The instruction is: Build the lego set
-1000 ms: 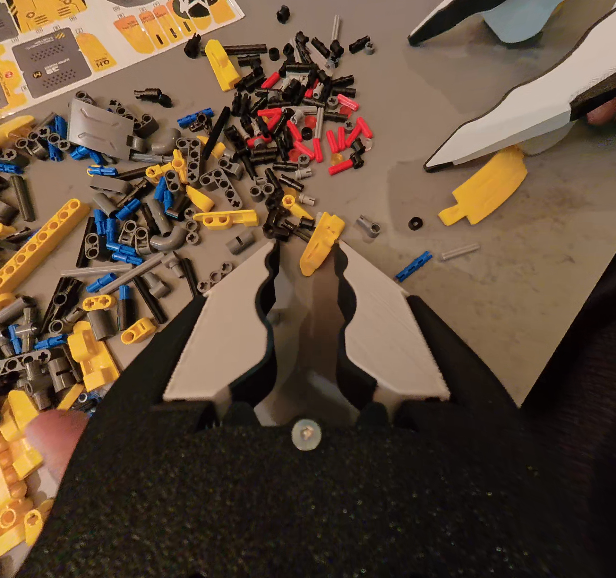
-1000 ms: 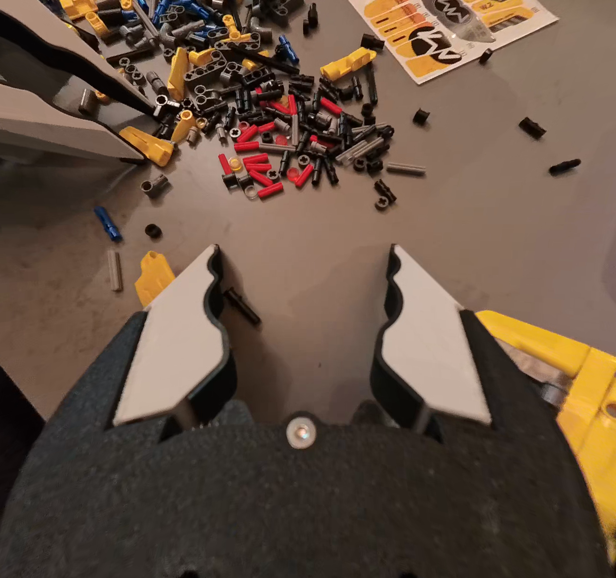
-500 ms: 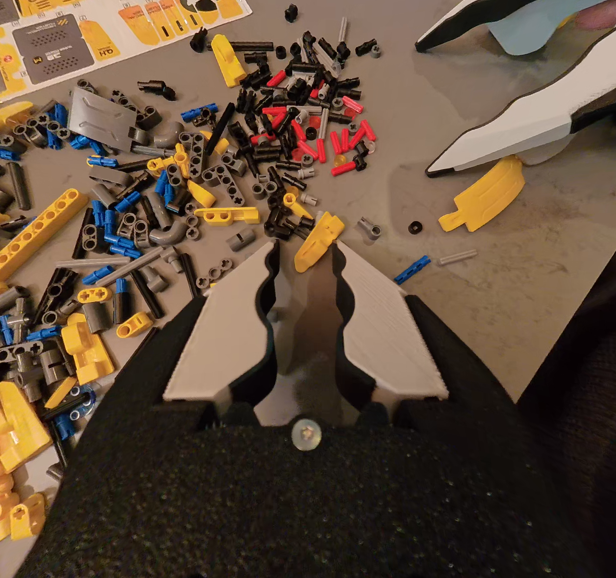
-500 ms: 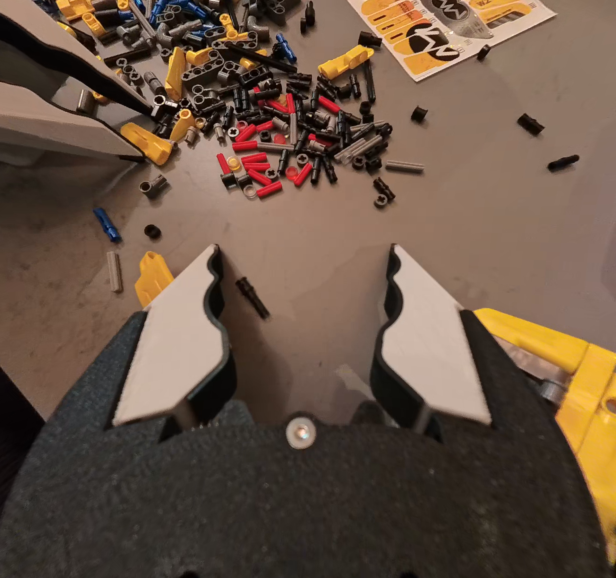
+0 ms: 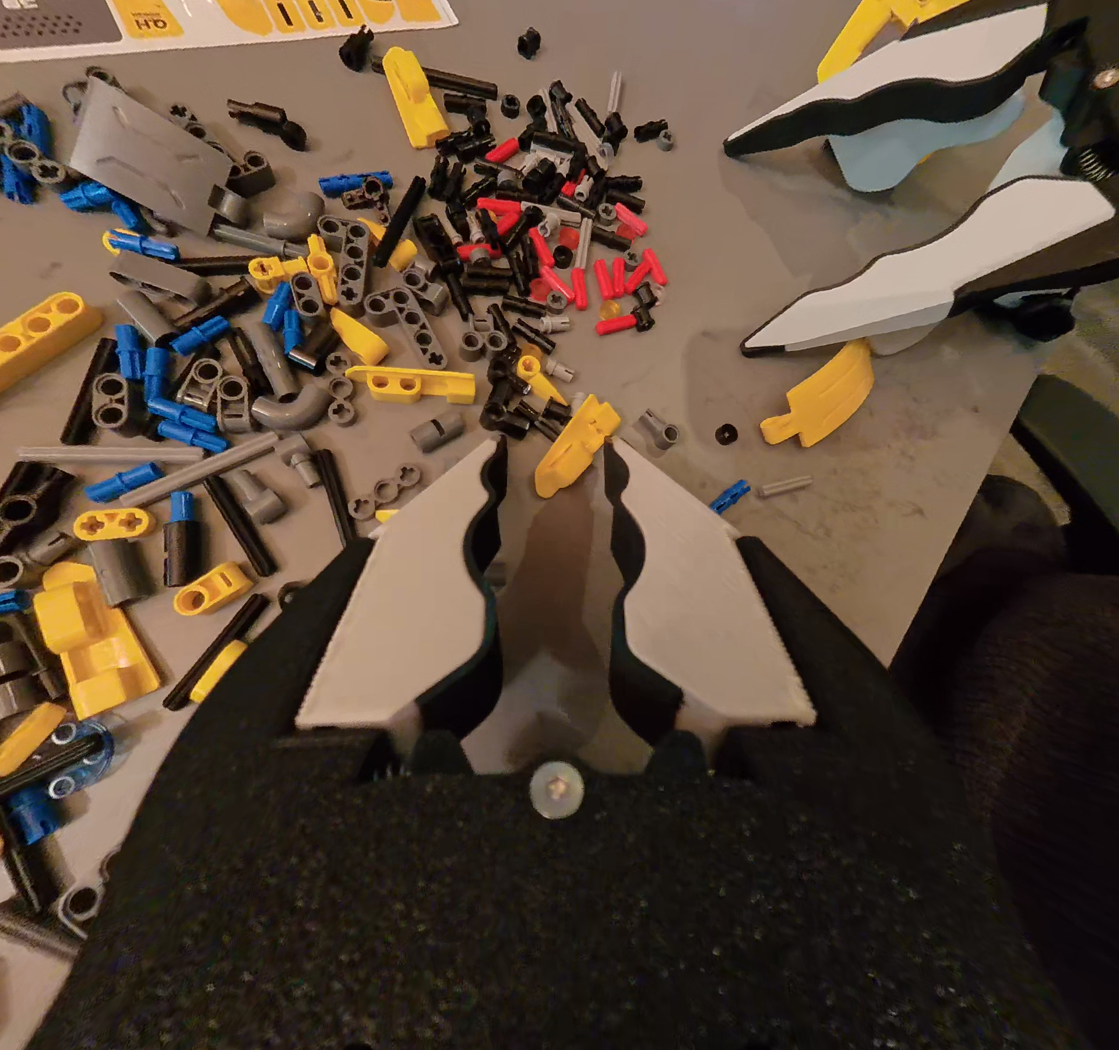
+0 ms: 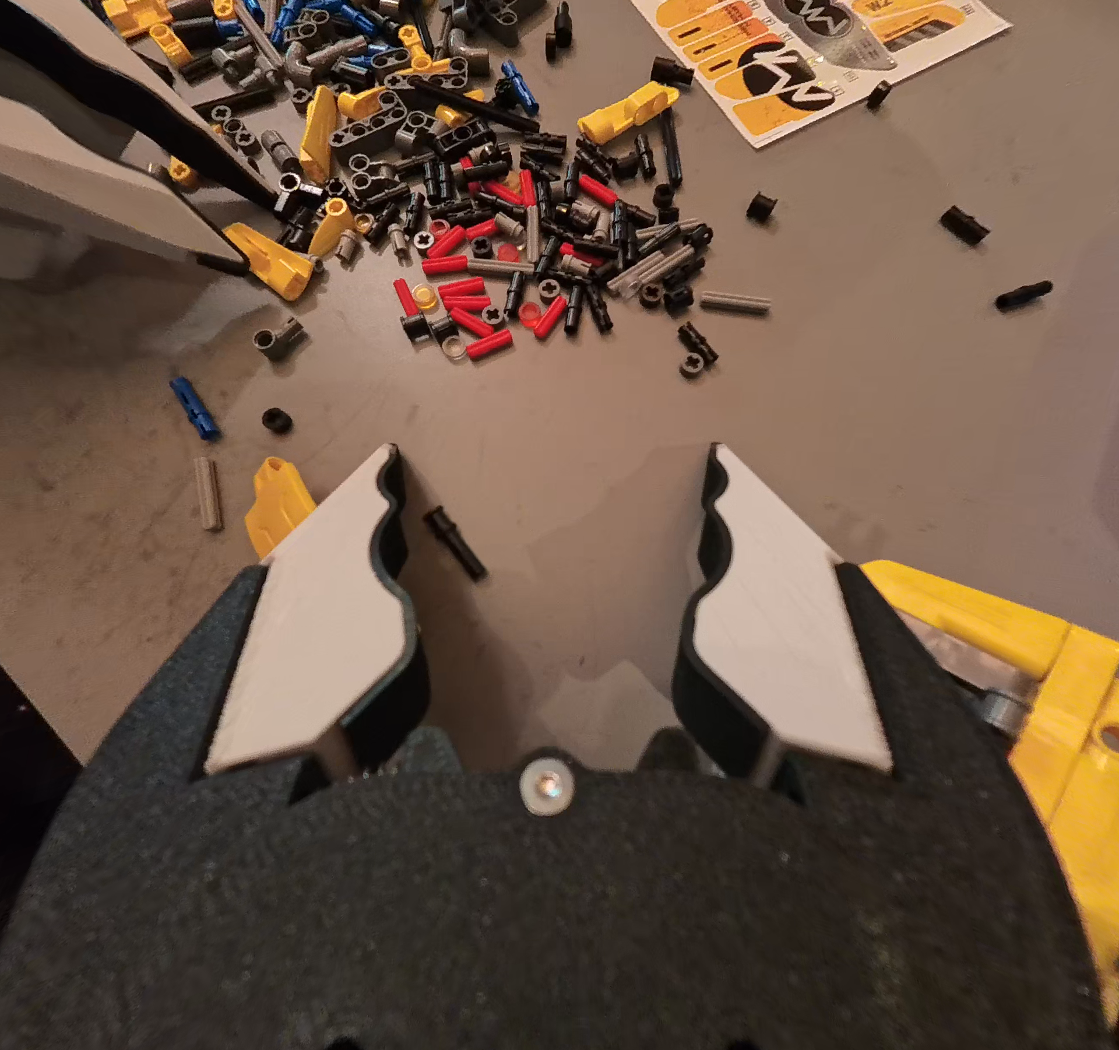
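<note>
A grey table [image 5: 757,566] is strewn with a pile of small building pieces [image 5: 375,294] beside a printed sticker sheet [image 6: 787,33]. A yellow wedge piece [image 5: 572,445] is seen between the left gripper [image 5: 554,445] tips, narrowly parted; contact cannot be told. The right gripper [image 6: 554,451] is spread wide over a black pin [image 6: 455,542].
</note>
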The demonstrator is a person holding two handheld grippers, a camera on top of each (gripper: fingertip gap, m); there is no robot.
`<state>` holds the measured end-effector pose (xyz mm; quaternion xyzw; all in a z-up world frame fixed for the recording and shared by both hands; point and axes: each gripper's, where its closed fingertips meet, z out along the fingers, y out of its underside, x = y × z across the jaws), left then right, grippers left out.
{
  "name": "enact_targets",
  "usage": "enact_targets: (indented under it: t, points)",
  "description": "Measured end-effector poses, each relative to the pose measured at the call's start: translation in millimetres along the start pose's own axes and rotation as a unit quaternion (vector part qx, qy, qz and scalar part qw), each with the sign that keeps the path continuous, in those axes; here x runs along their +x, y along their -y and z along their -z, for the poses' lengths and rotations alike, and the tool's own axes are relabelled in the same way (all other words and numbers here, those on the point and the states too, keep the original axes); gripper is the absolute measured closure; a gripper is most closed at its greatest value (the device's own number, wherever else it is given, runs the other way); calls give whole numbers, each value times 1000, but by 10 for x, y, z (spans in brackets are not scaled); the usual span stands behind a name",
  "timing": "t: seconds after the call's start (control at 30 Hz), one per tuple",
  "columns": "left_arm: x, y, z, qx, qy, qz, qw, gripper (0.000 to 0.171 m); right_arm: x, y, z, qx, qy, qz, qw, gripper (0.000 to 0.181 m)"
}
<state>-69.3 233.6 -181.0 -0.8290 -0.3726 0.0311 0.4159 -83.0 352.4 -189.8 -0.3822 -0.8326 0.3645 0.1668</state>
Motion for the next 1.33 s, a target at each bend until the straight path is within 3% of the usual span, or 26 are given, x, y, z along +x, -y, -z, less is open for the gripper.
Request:
enact_targets:
  t: [0.13,0.4,0.47,0.57,0.9,1.0,1.2,1.33]
  points:
    - [1,1,3,1,-5,6,1000,140,0,0,0,0,0,0,1000,84]
    - [-5,-17,-29,-9,128,-140,982,140,1,0,-1,0,0,0,1000,84]
    - [-9,-29,-27,-11,118,-121,985,139,1,0,-1,0,0,0,1000,84]
    - [-9,-12,-34,-2,96,-28,995,139,1,1,-1,0,0,0,1000,84]
    - [-17,31,-5,12,37,57,998,135,1,0,0,0,0,0,1000,84]
    - [-50,70,30,26,45,59,997,94,1,0,0,0,0,0,1000,84]
    - [-66,71,32,25,39,48,998,93,0,0,0,0,0,0,1000,84]
    - [-193,25,-19,-4,125,-20,992,93,0,0,0,0,0,0,1000,84]
